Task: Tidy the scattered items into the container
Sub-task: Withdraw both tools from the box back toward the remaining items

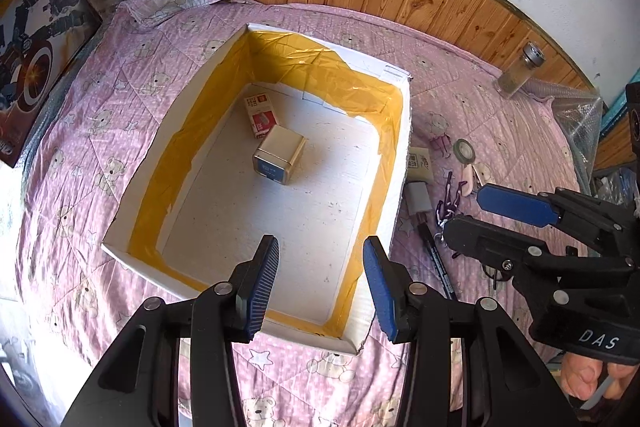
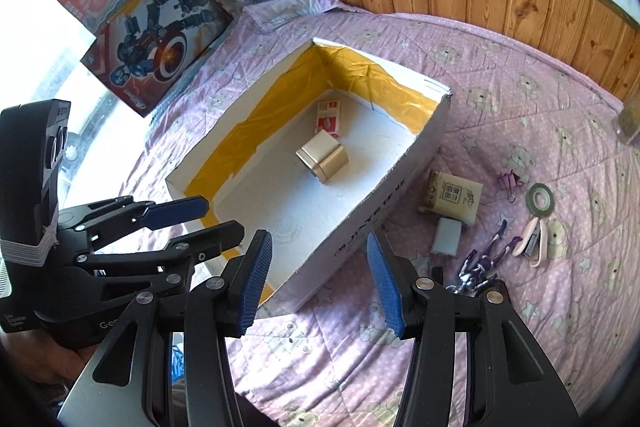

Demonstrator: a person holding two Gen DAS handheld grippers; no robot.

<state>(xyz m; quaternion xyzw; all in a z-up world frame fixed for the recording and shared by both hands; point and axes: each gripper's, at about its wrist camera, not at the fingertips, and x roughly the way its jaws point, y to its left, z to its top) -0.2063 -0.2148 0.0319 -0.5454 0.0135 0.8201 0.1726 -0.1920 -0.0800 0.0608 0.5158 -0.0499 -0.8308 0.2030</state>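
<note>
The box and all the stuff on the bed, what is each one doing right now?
White box: open, holding two things.
Gold tin: inside, on its side.
Red-and-white packet: inside, flat.
Beige packet: outside, on the quilt.
Tape roll: outside, flat.
Glass jar: upright, capped.
Left tool: open, empty.
Right tool: open, empty.

The black marker pen (image 1: 438,263) runs under the black right gripper (image 1: 464,215); the clear glass jar (image 2: 629,123) (contents unreadable) is cut by the frame edge.

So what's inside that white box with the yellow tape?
Inside the white box: a red-and-white carton and a small metal tin, touching. The floor beneath them is hidden.
</note>
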